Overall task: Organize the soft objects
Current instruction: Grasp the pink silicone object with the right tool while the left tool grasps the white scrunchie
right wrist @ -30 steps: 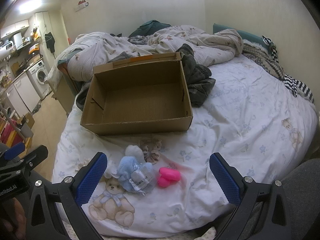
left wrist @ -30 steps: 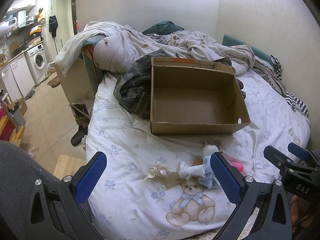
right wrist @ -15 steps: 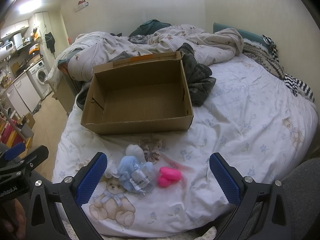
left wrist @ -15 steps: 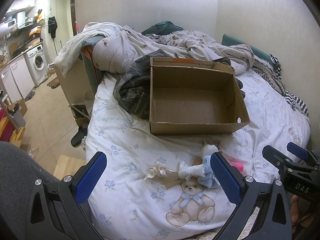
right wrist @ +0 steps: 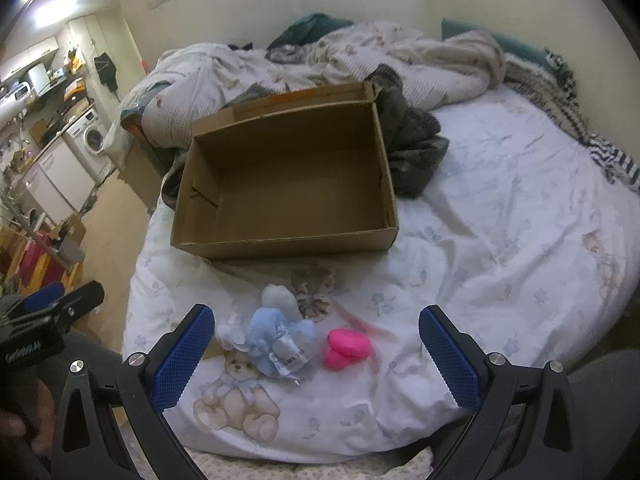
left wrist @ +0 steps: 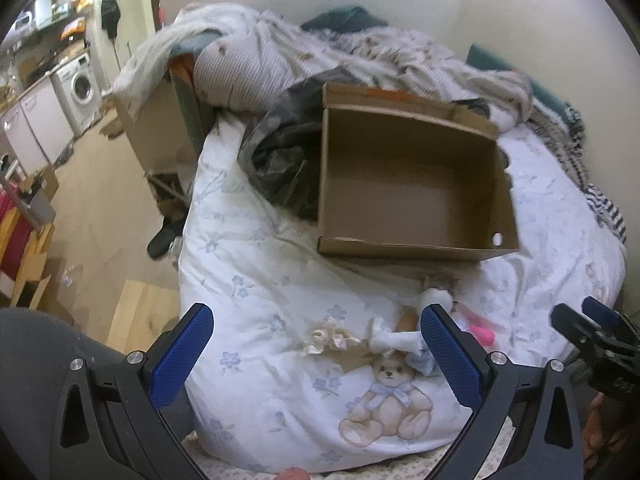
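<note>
Bed point(right wrist: 500, 200) near edge holds blue plush point(right wrist: 276, 340), pink toy point(right wrist: 346, 350); cardboard box point(right wrist: 288, 184) behind them empty; both views tilted down closer than before, left tongs point(left wrist: 316, 344) and right tongs point(right wrist: 316, 344) released, approach starting.

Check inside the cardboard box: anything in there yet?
The cardboard box shows only bare floor; nothing inside. Its near wall hides a thin strip of floor from both views.
</note>
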`<action>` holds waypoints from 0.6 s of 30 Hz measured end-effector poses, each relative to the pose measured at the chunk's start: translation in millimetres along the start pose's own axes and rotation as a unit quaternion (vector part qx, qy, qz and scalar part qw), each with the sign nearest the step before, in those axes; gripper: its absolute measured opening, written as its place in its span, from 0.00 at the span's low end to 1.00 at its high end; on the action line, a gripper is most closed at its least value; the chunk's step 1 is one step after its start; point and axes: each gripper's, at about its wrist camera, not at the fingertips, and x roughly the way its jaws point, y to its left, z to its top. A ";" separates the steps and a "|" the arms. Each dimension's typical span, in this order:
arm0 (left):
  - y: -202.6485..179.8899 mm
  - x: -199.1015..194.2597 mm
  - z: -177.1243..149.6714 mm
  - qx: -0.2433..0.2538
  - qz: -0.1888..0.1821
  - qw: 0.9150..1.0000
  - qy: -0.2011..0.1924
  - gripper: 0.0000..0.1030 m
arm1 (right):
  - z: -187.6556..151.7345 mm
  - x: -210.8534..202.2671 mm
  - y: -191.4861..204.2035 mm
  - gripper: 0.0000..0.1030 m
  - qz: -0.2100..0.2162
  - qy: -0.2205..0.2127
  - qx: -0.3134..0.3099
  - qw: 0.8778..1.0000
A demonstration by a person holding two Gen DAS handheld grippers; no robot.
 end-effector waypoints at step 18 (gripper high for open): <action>9.4 134.1 0.1 -0.034 -0.011 0.977 0.211 0.75 | 7.9 97.9 -54.9 0.78 0.035 0.200 0.091 0.975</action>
